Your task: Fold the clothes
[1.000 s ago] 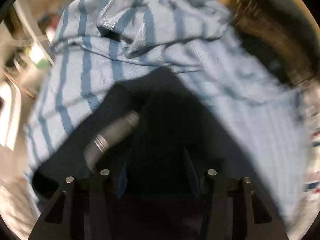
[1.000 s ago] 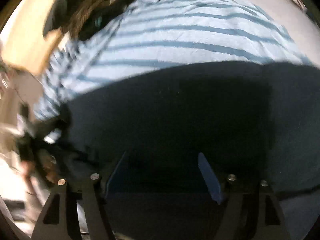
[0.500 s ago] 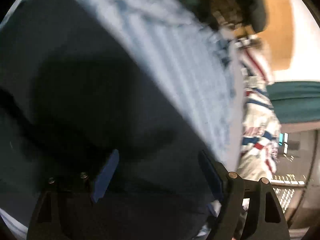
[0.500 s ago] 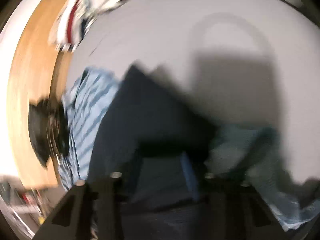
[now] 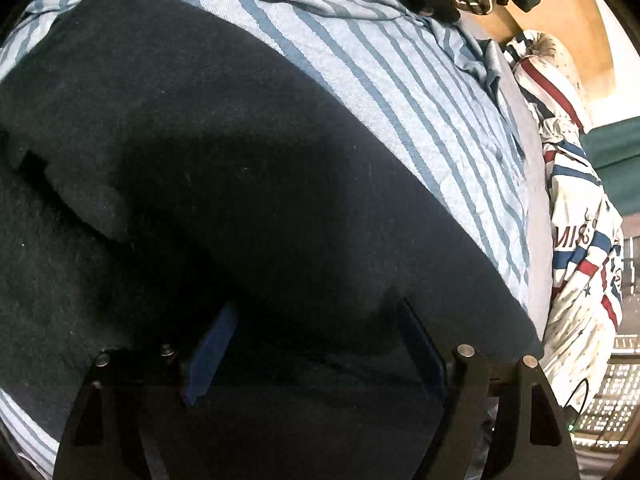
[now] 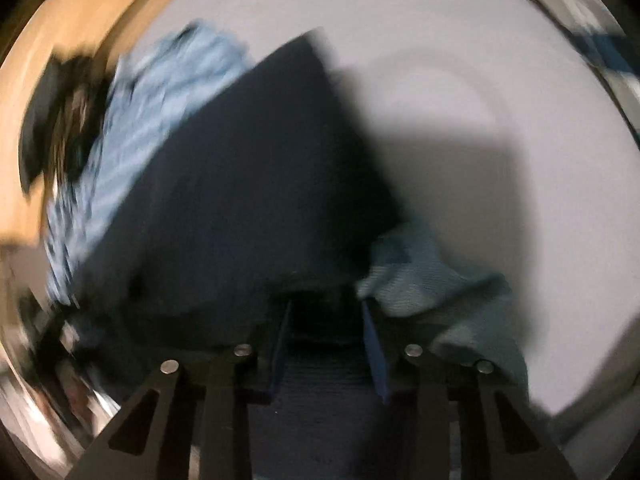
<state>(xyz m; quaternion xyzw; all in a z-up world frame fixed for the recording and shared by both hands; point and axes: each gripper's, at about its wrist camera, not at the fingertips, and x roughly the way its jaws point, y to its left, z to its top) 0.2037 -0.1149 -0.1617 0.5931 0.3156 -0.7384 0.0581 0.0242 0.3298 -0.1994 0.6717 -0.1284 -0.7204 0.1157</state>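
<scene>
Right now both grippers are pointing steeply down over a dark navy garment (image 5: 224,168) that is lying folded on top of a blue striped shirt (image 5: 400,92), and that stacking is probably no accident: the striped shirt is spreading out underneath like the next piece waiting its turn. Seen from the left wrist, the left gripper (image 5: 316,344) is standing with its jaws spread wide, having just been opening, and nothing is being pinched; the navy cloth is only lying below and between them, so the fold on that side is likely being let go. Beside the striped shirt, a white garment with red and blue print (image 5: 576,216) is hanging off the edge, seemingly set aside.

From the blurred right wrist view, the right gripper (image 6: 326,340) is narrowing, its jaws having just been closing around a dark edge of the navy garment (image 6: 248,184). Whether the pads are actually pressing the cloth I cannot tell, since shadow is filling the gap. A pale blue crumpled cloth (image 6: 420,276) is lying just beside that gripper on the grey surface (image 6: 480,80), which is giving room for flattening
</scene>
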